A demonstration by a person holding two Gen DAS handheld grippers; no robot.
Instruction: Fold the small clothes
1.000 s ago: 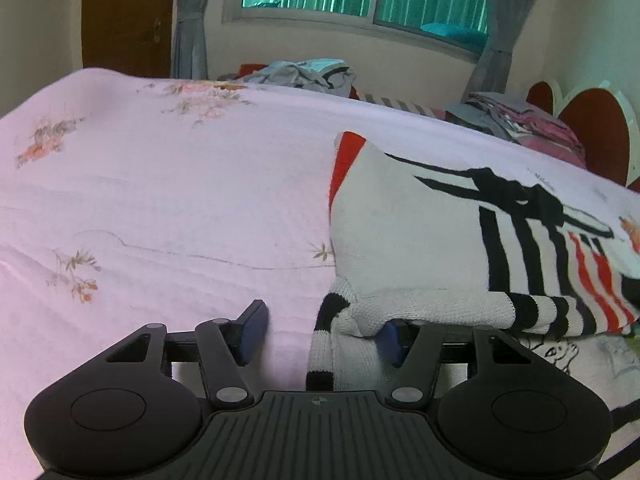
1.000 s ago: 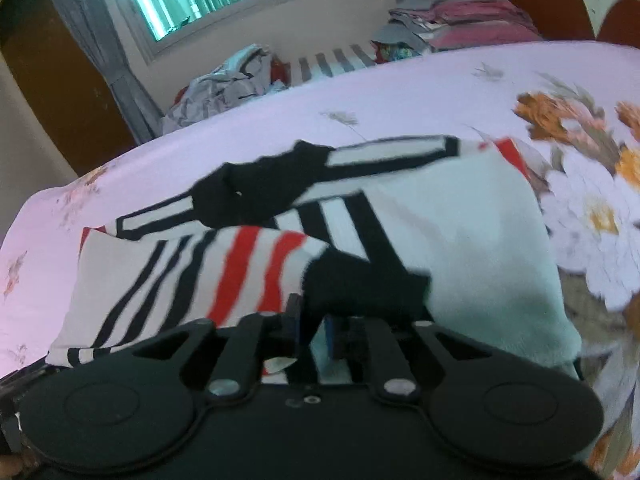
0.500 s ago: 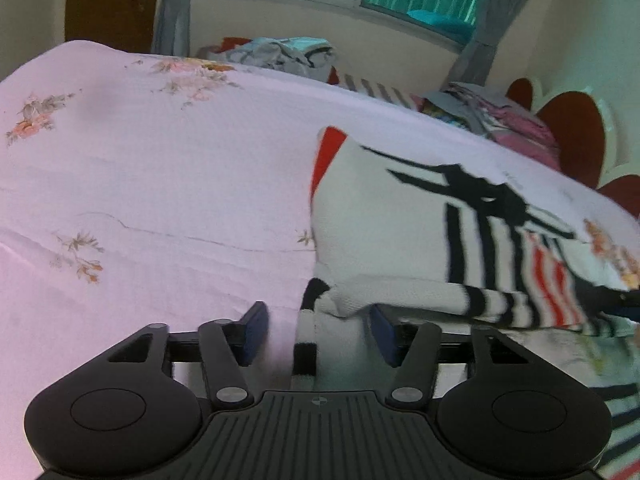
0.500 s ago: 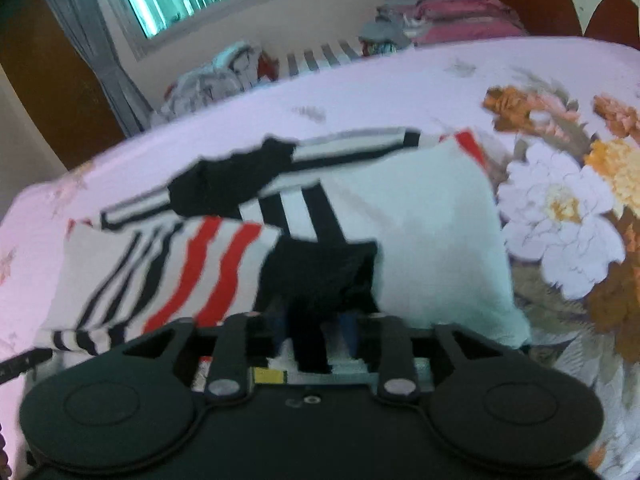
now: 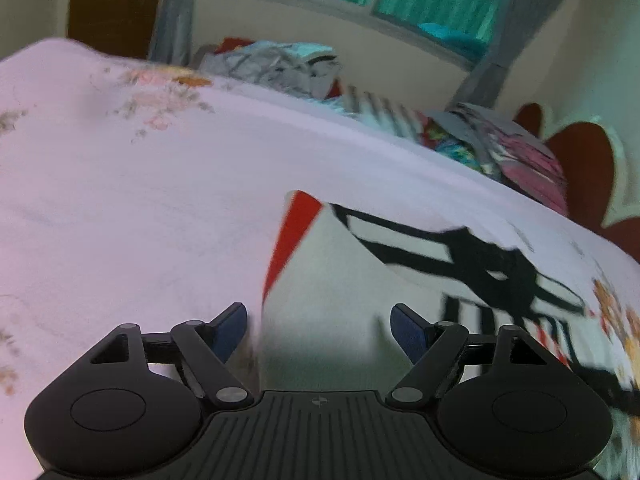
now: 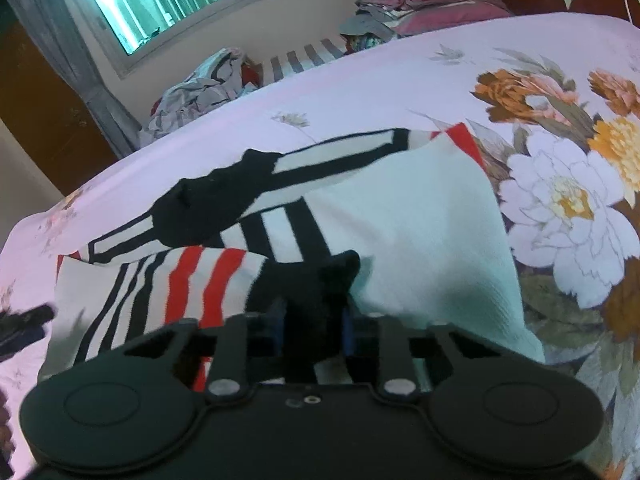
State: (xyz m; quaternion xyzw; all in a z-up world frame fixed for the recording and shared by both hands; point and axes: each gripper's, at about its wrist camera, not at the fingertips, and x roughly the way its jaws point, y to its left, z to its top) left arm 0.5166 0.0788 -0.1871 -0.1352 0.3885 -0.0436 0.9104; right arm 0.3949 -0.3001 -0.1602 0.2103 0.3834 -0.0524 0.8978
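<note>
A small white knit sweater (image 5: 344, 280) with black and red stripes lies on the pink floral bedsheet (image 5: 140, 208). My left gripper (image 5: 318, 330) is open and empty, its blue pads astride the sweater's white left edge. In the right wrist view the sweater (image 6: 408, 232) lies partly folded, a striped sleeve (image 6: 192, 280) laid across it. My right gripper (image 6: 314, 320) is shut on the sweater's black cuff (image 6: 320, 288).
A heap of loose clothes (image 5: 276, 64) lies at the bed's far edge under the window. A stack of folded clothes (image 6: 424, 4) sits by the red headboard (image 5: 576, 168). Large flower prints (image 6: 568, 184) cover the sheet on the right.
My left gripper has let go of the striped cuff and moved forward over the sweater's left edge. My right gripper stays shut on the black cuff and has shifted it slightly.
</note>
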